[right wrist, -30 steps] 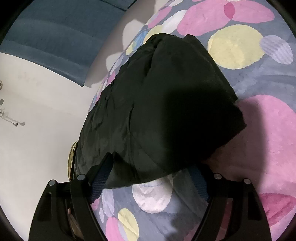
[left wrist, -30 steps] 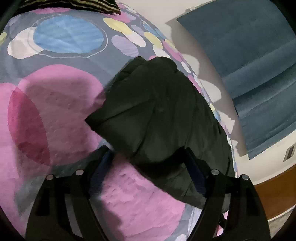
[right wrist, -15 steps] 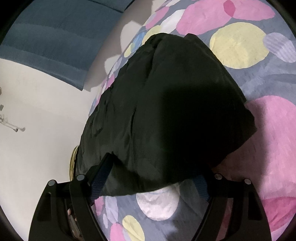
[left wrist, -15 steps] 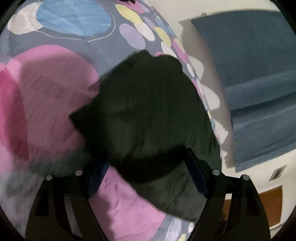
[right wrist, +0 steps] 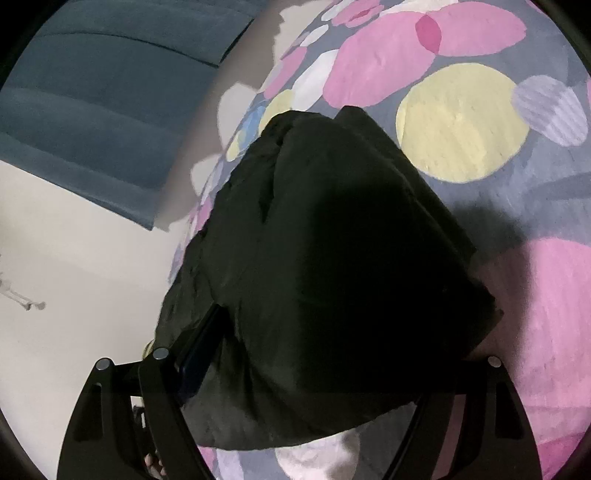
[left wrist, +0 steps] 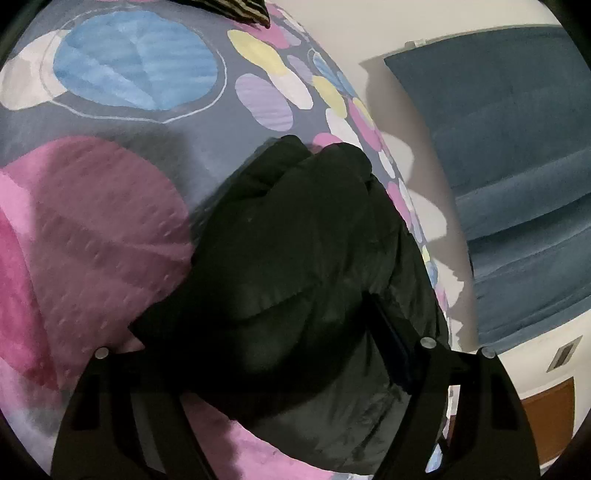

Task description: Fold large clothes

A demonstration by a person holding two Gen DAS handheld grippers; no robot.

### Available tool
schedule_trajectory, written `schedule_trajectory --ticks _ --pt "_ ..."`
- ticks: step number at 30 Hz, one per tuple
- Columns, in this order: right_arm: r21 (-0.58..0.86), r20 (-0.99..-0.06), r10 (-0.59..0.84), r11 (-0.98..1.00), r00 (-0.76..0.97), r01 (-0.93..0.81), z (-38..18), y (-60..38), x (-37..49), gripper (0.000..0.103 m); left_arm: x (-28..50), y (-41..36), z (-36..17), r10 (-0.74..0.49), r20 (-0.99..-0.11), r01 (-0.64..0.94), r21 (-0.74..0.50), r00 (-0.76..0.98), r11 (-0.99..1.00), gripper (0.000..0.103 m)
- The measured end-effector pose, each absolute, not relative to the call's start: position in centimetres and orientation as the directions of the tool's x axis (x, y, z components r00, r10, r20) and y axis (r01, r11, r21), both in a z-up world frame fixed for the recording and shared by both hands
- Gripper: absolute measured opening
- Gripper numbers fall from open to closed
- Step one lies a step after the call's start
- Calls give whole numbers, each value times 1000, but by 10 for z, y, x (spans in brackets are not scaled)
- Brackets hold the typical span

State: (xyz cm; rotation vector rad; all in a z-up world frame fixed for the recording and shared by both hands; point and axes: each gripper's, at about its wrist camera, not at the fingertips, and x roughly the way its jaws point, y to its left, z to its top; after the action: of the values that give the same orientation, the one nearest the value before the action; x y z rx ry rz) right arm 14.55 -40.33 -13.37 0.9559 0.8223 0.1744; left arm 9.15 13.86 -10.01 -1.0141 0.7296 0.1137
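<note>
A black padded jacket (left wrist: 295, 266) lies folded in a thick bundle on a bed cover with coloured circles (left wrist: 110, 206). My left gripper (left wrist: 269, 354) is open, its fingers straddling the near end of the bundle; the left finger is hidden under the fabric. In the right wrist view the same jacket (right wrist: 332, 258) fills the middle. My right gripper (right wrist: 321, 373) is open too, with its fingers either side of the bundle's near edge, the right finger covered by cloth. Neither jaw is seen pinching fabric.
The bed cover (right wrist: 461, 122) drops off at an edge beside the jacket toward a pale floor (right wrist: 74, 258). A blue rug (left wrist: 517, 184) lies on the floor, also in the right wrist view (right wrist: 92, 110). A striped cloth (left wrist: 236, 7) lies at the far top.
Both grippers have pushed forward onto the jacket, so the bundle now lies between the fingers of each. The bundle looks more compact.
</note>
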Motion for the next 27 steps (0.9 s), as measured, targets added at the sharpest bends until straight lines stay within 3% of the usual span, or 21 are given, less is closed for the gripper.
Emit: schedule_trajectory --ticks 6,16,18,22,24,27 --pt "748 -574 469 633 671 198 -130 -397 145 80 95 136 -99 -229 -612 -404 -713 757 572 75" --pt "802 -530 478 551 700 231 -138 -389 144 80 96 136 -100 -227 -613 -396 -707 757 586 75" --pt "793 -537 455 559 710 242 -138 -389 151 77 97 136 -100 -226 -619 -400 -702 753 590 70" --pt "796 -541 468 553 699 246 -146 -388 158 36 98 136 -100 -228 -624 -397 -695 747 600 52" --pt "821 -519 492 515 699 247 -155 -391 153 32 99 135 -102 -256 -615 -384 -712 746 588 37" --pt "815 -515 487 534 705 227 -151 -389 149 27 99 131 -98 -242 -620 -383 -698 747 605 31"
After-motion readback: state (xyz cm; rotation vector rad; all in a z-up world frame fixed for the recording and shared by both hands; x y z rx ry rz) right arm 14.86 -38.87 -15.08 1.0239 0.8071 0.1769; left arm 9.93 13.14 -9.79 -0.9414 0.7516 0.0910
